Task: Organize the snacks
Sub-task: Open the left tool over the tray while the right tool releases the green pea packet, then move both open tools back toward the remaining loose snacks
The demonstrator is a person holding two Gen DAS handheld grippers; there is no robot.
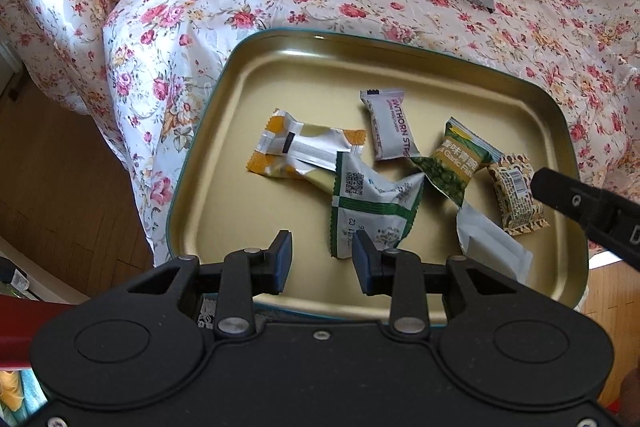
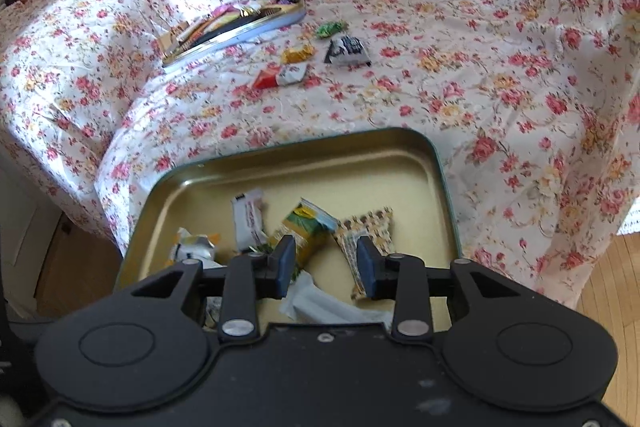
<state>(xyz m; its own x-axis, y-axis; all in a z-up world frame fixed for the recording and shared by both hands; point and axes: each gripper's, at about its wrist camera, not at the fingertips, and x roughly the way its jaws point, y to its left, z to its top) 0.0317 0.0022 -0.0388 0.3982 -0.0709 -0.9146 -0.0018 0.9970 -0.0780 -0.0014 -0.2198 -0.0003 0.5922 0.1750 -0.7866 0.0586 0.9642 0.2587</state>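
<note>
6 snack packets lie in a shallow gold metal tin tray (image 1: 208,163) on the floral-cloth counter (image 1: 280,7).
Both grippers hang above the near edge of the tray, and each stands partly open with nothing between its jaws: the left gripper (image 1: 322,261) is over the white packet with green stripes (image 1: 374,203), the right gripper (image 2: 326,267) over the white flat sachet (image 2: 320,303). In the tray also lie an orange-and-white packet (image 1: 304,149), a white hawthorn strip packet (image 1: 390,127), a green garlic-flavour pea packet (image 1: 452,159) and a brown patterned packet (image 1: 516,195). Far behind on the cloth, 4 loose snacks remain: a red-and-white packet (image 2: 280,75), a yellow candy (image 2: 297,54), a green candy (image 2: 330,29) and a black-and-white packet (image 2: 347,51).
</note>
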